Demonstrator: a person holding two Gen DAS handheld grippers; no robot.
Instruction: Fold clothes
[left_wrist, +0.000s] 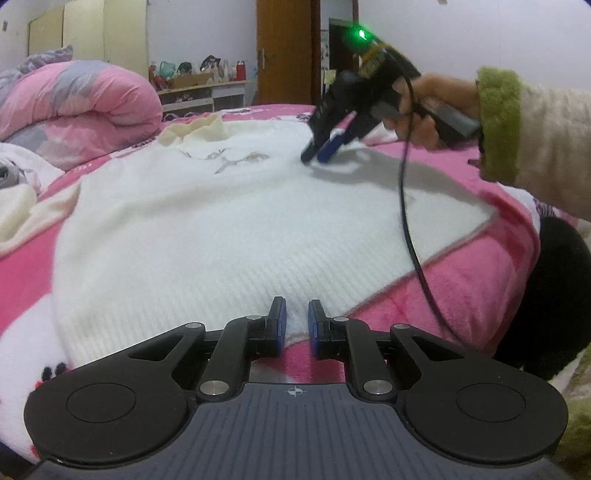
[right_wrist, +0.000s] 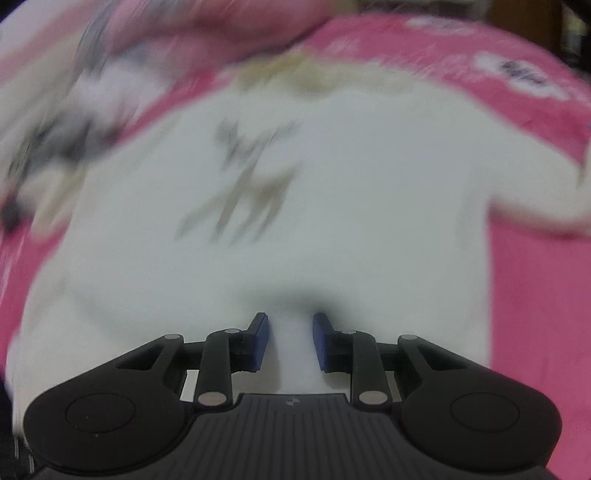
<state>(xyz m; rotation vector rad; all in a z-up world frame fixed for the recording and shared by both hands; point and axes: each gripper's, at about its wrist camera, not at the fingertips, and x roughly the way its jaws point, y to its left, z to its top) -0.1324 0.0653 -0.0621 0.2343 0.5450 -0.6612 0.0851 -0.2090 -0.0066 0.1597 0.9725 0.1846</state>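
Pale walls, a brown wooden door, cream wardrobes and a cluttered shelf behind the bed

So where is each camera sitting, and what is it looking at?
Left wrist: on the left gripper at the white sweater's near hem, facing up the bed toward the pink quilt; shows the right gripper and the hand holding it.
Right wrist: on the right gripper, low over the sweater, very blurred; shows only its own fingers.
Shared: the sweater, its chest design, and the pink blanket.
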